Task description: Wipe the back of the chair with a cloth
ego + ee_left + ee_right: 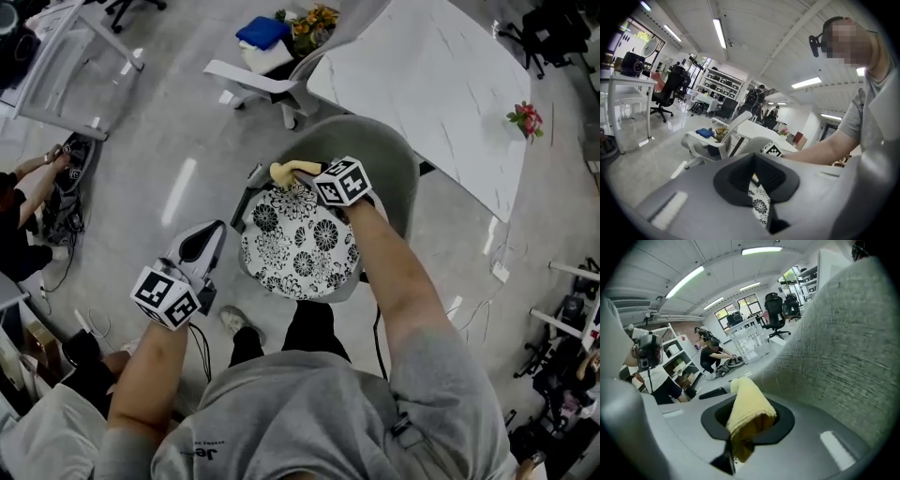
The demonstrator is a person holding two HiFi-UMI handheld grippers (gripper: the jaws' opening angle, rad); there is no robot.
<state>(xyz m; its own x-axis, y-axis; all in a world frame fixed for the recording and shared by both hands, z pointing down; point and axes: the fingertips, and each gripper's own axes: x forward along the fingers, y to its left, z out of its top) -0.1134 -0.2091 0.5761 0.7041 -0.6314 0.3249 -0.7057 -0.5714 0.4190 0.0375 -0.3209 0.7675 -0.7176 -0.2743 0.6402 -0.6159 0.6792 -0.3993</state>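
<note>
Right claw (739,439) pinches yellow cloth (748,408) beside the chair back (836,350).

Open floor (178,141) left of the chair (384,155); the white table (441,84) seemingly crowds its right side.

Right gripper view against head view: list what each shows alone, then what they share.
Only the right gripper view: the coarse weave of the grey chair back up close, and the right gripper with jaws shut on the yellow cloth. Only the head view: the left gripper off to the side, the floral cushion on the seat, the white table. Both: the cloth, the right gripper and the chair back.
</note>
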